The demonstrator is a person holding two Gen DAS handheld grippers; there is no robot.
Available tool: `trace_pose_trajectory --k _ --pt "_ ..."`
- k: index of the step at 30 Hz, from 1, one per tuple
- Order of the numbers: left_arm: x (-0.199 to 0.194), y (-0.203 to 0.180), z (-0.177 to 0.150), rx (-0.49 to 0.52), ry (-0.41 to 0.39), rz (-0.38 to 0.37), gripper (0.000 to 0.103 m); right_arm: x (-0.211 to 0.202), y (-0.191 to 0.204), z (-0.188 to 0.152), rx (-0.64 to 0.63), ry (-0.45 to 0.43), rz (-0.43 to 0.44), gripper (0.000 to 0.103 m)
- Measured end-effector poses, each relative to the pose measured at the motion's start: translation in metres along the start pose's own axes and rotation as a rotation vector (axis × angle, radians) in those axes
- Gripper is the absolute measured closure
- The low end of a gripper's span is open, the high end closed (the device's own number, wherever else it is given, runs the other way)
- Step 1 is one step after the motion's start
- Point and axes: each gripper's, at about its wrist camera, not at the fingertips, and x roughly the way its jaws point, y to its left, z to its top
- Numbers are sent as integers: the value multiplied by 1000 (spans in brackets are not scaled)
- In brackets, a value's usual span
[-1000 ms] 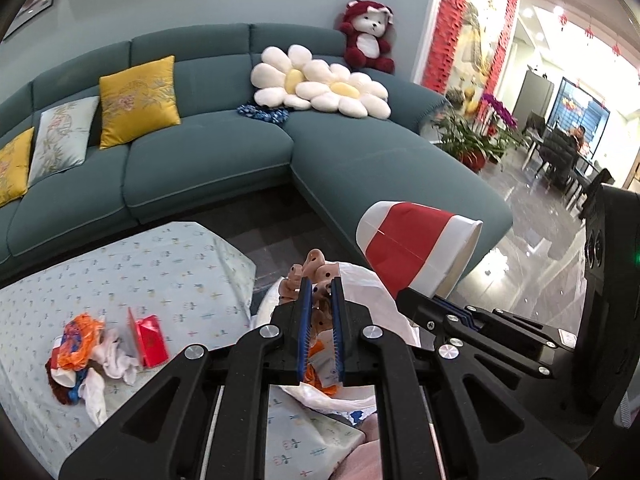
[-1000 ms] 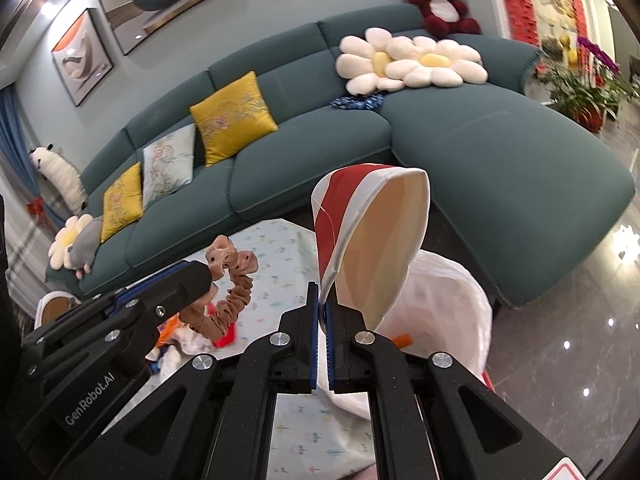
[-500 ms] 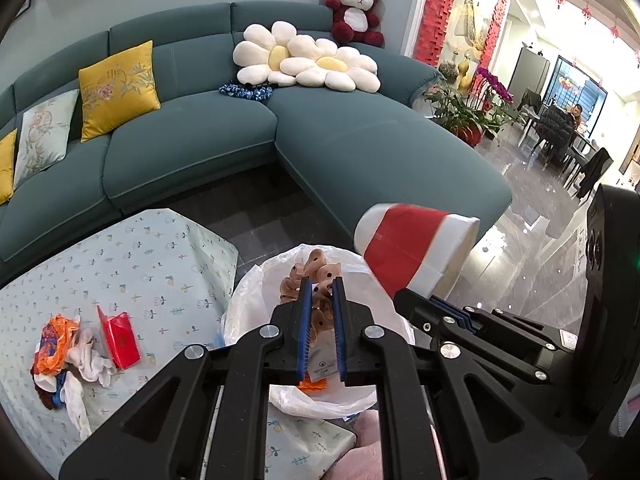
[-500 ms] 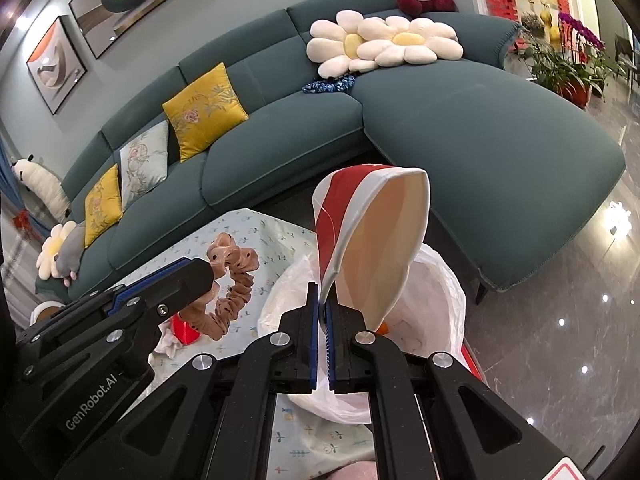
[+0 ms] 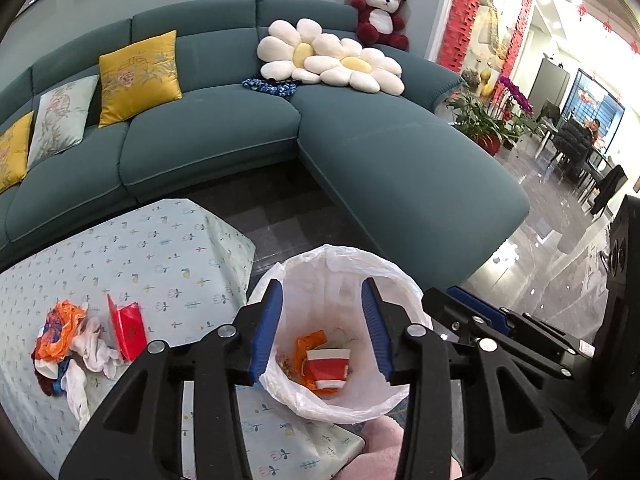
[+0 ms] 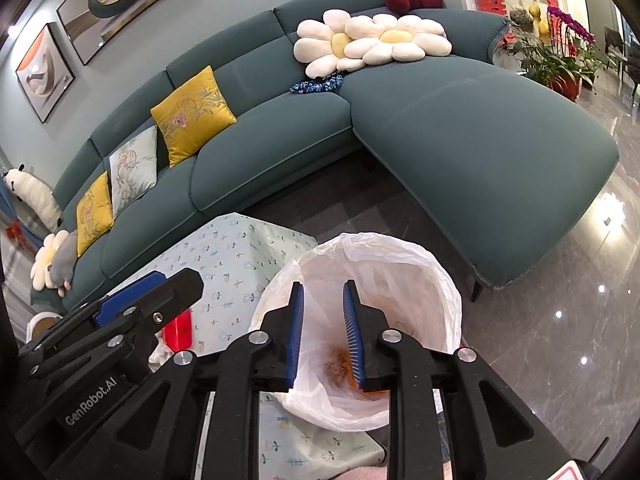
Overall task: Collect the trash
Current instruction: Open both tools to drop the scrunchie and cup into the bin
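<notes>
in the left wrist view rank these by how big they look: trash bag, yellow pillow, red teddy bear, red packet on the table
1. trash bag, though it is nearest the camera
2. yellow pillow
3. red teddy bear and red packet look alike, so no ranking

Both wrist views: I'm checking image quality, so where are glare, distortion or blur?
Left wrist view: sofa bowed by fisheye, bright overexposed doorway top right. Right wrist view: glare spots on glossy floor, dark corners; bin bag sharp.

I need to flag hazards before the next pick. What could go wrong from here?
The trash bag is a thin liner beside the table edge; a bump from either open gripper, left or right, might collapse its rim. The remaining pile is loose wrappers and tissue beside a red packet, so a grasp may drop pieces.
</notes>
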Motion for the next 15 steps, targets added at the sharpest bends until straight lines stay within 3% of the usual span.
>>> trace_pose_trajectory --k 12,15 --pt "-29 44 -10 -79 -27 48 61 -8 40 -9 -54 0 20 63" --pt "-40 61 -14 -111 -41 73 54 -9 57 -12 -76 6 31 62"
